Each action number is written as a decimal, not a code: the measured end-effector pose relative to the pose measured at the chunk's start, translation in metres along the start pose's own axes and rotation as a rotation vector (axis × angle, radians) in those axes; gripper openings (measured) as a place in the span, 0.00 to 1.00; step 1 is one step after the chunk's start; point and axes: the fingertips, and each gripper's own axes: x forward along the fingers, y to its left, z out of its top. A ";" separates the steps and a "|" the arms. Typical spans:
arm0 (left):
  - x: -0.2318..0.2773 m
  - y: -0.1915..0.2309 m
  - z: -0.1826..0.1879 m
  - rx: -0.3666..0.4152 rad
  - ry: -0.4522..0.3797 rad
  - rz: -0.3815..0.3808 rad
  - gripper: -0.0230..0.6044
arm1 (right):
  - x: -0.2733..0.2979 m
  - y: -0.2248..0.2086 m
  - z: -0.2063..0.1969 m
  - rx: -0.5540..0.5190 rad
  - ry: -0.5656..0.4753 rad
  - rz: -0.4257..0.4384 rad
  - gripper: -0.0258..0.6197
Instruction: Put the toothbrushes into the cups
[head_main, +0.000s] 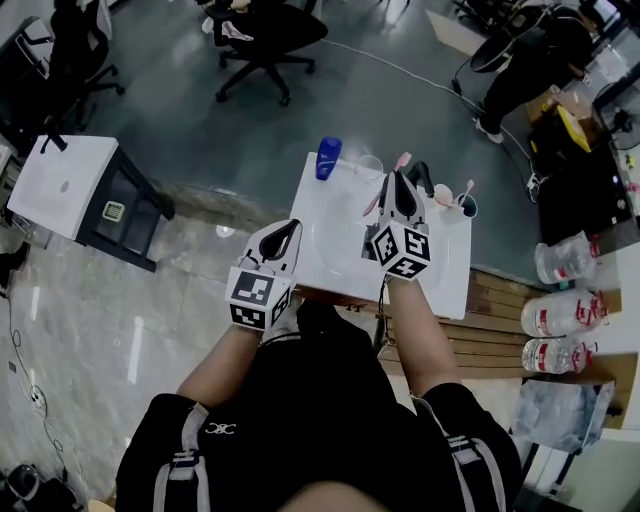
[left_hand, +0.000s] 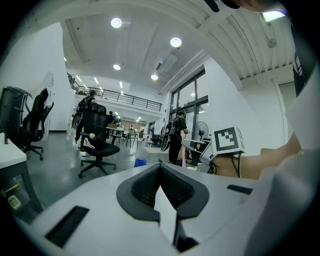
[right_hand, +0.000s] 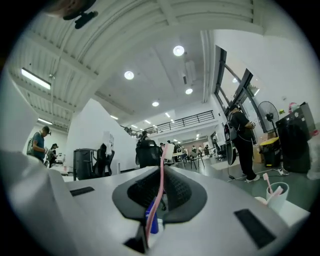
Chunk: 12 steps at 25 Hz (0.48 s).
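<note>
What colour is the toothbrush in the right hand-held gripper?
Pink. The toothbrush shows best in the right gripper view.

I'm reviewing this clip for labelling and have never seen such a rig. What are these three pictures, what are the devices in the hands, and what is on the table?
There is no robot here. A person holds a two-jaw gripper in each hand, each bearing a cube with square markers. The head view looks down from the person's head. The other two views look along each gripper's own jaws. The right gripper is shut on a pink toothbrush, held above the white table. The left gripper is shut and empty. On the table stand a blue container and a cup with another toothbrush in it.
</note>
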 end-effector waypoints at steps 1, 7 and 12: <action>0.007 -0.002 0.000 0.003 0.004 -0.004 0.06 | 0.003 -0.009 0.000 0.003 -0.006 -0.018 0.09; 0.042 -0.003 0.000 0.022 0.027 -0.002 0.06 | 0.028 -0.055 0.001 0.020 -0.073 -0.100 0.09; 0.069 0.011 0.002 0.018 0.052 0.021 0.06 | 0.064 -0.074 -0.006 0.028 -0.094 -0.114 0.09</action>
